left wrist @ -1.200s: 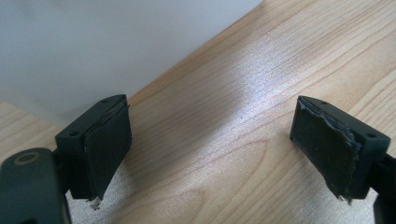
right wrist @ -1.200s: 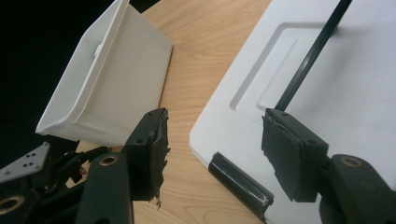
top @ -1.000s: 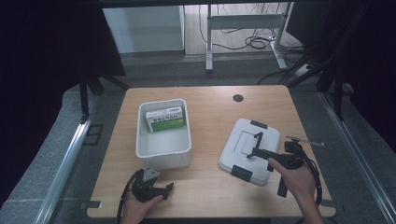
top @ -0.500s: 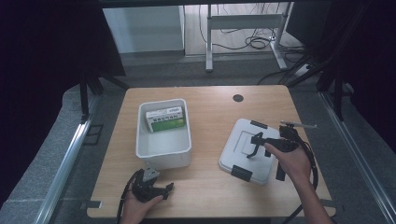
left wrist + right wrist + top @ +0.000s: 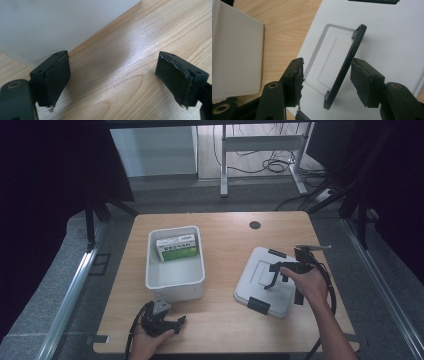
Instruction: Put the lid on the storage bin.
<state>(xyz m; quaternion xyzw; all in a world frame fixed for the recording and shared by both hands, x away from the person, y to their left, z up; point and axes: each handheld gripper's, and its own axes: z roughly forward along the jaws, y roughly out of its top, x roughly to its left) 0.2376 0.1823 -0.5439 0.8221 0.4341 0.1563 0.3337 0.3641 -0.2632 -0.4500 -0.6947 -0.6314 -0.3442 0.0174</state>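
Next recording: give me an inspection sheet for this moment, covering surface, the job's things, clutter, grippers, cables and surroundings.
Surface: wooden table, bare between the things.
Job's things: white lid lying flat at the right, black handle raised on it, black clips at its edges; open white bin at the left with a green and white box inside.
Clutter: small dark round spot near the far edge.
Grippers: right gripper has just been closing, handle between its jaws, pads not yet clamped; left gripper open, low over the table beside the bin.
Cables: one trails from each gripper; more on the floor beyond.
Surroundings: grey floor, metal desk legs, dark curtains.
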